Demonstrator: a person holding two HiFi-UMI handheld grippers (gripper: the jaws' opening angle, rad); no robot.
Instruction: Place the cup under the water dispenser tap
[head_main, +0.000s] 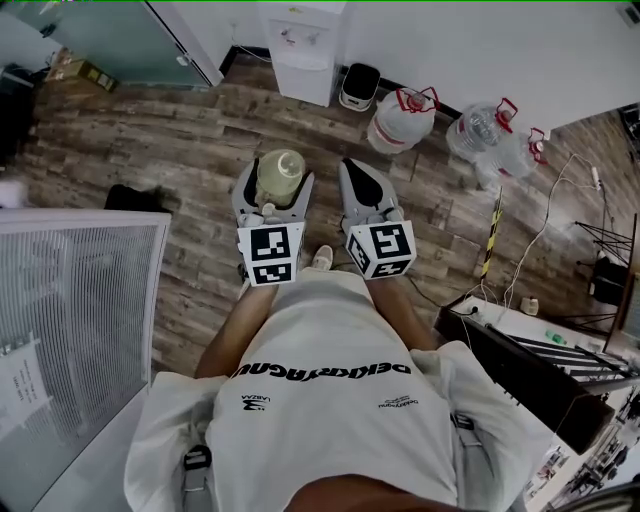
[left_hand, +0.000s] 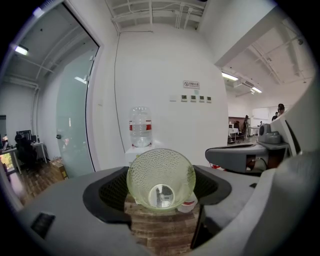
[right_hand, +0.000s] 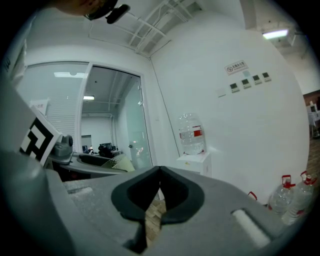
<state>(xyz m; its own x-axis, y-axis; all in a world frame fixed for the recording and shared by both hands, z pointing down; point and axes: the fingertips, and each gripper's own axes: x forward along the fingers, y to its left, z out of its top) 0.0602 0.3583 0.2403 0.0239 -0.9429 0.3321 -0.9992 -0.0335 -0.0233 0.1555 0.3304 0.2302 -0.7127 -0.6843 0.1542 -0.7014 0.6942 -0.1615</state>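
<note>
A pale green, dimpled glass cup (head_main: 280, 176) lies on its side between the jaws of my left gripper (head_main: 278, 168), mouth facing the camera. In the left gripper view the cup (left_hand: 161, 179) fills the gap and the black pads (left_hand: 112, 192) press its sides. My right gripper (head_main: 353, 170) is held alongside, to the right; its jaws meet at the tips (right_hand: 160, 172) with nothing between them. The white water dispenser (head_main: 303, 50) stands against the far wall ahead, with a clear bottle (left_hand: 140, 127) on top. Its taps are too small to make out.
Three large water jugs (head_main: 403, 118) (head_main: 480, 128) (head_main: 520, 150) stand on the wood floor right of the dispenser, beside a small bin (head_main: 359, 86). A glass partition (head_main: 120, 40) is at far left, a white slatted panel (head_main: 70, 290) near left, and a cluttered desk (head_main: 540, 370) with cables at right.
</note>
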